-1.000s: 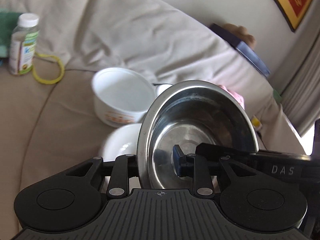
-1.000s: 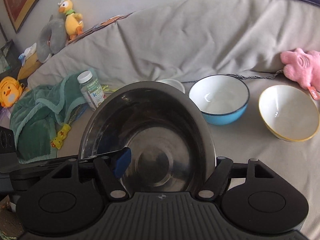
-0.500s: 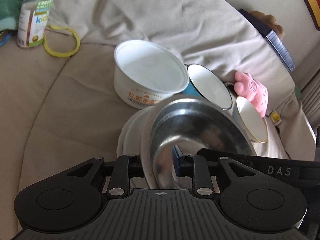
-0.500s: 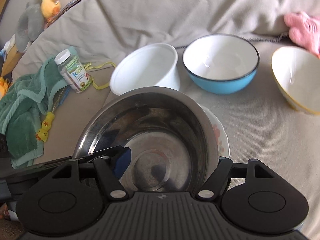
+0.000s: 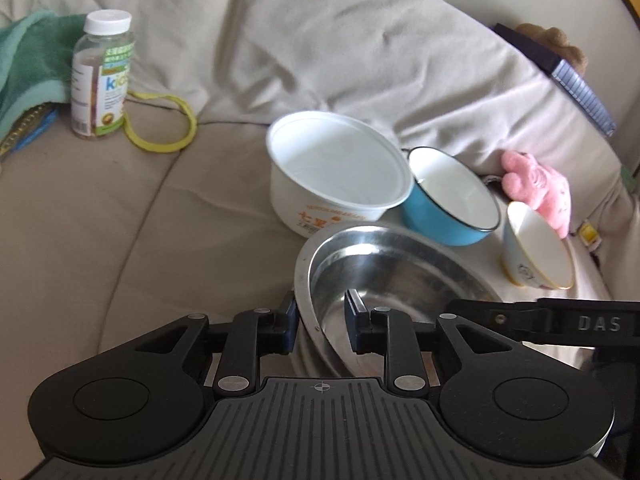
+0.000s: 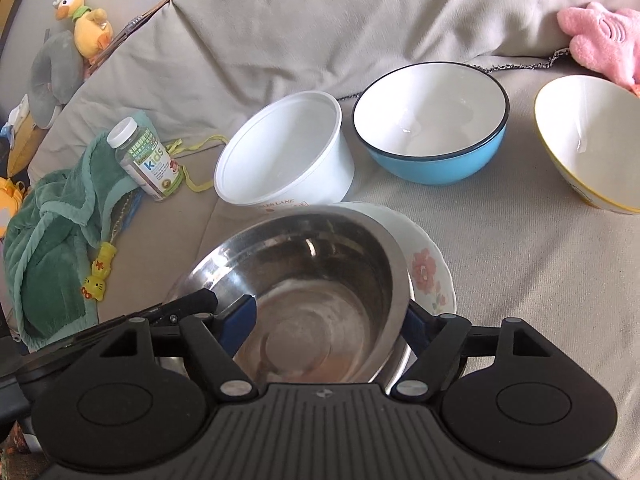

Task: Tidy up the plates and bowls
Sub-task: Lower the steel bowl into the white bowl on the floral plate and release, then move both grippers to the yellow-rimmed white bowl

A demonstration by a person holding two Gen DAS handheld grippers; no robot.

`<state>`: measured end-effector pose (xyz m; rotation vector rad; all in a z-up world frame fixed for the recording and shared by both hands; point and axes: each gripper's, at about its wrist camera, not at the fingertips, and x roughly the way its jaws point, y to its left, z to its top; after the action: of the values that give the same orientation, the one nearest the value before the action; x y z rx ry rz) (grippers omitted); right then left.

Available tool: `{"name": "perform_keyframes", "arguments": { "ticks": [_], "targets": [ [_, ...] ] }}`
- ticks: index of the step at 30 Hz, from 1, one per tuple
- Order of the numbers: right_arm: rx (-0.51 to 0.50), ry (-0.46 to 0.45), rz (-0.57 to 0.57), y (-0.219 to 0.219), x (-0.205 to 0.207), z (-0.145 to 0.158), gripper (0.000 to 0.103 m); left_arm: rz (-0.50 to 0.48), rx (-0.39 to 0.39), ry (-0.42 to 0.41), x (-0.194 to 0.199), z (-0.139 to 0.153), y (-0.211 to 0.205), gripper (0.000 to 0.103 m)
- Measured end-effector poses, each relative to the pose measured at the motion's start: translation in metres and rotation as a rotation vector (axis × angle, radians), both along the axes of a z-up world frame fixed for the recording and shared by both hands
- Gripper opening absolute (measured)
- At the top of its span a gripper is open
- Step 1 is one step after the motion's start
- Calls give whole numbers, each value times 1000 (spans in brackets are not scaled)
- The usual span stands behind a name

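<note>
Left wrist view: round stainless-steel bowl (image 5: 384, 280), thin-walled, set into a white floral-print ceramic plate (image 6: 430, 268) on the beige sofa seat (image 5: 120, 240). Left gripper (image 5: 319, 322) straddles the bowl's left rim, jaws parted slightly wider than the wall, pads apparently not pressing. Right gripper (image 6: 332, 316) spans the right rim, one finger inside, one outside (grip or slack, cannot tell).

Handling, judged: light, rigid, slick; best taken at the rolled rim, one finger either side. Plate beneath is fragile; soft seat may tip the stack.

Far of it, left to right: white plastic tub (image 5: 336, 176), blue enamel bowl (image 5: 452, 204), yellow-rimmed ceramic bowl (image 5: 536, 248), all apart.
</note>
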<state>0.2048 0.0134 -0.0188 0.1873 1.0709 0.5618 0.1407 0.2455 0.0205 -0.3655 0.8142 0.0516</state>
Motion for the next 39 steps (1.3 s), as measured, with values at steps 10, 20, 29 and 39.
{"name": "perform_keyframes", "arguments": {
  "ticks": [10, 20, 29, 39],
  "targets": [
    [82, -158, -22, -56, -25, 24, 85, 32, 9, -153, -15, 20, 2, 28],
    [-107, -198, -225, -169, -35, -24, 90, -214, -33, -188, 10, 28, -83, 28],
    [-64, -105, -255, -217, -35, -69, 103, -472, 86, -126, 63, 33, -209, 28],
    [-69, -131, -144, -220, -39, -68, 103, -375, 120, -54, 130, 21, -244, 28]
  ]
}}
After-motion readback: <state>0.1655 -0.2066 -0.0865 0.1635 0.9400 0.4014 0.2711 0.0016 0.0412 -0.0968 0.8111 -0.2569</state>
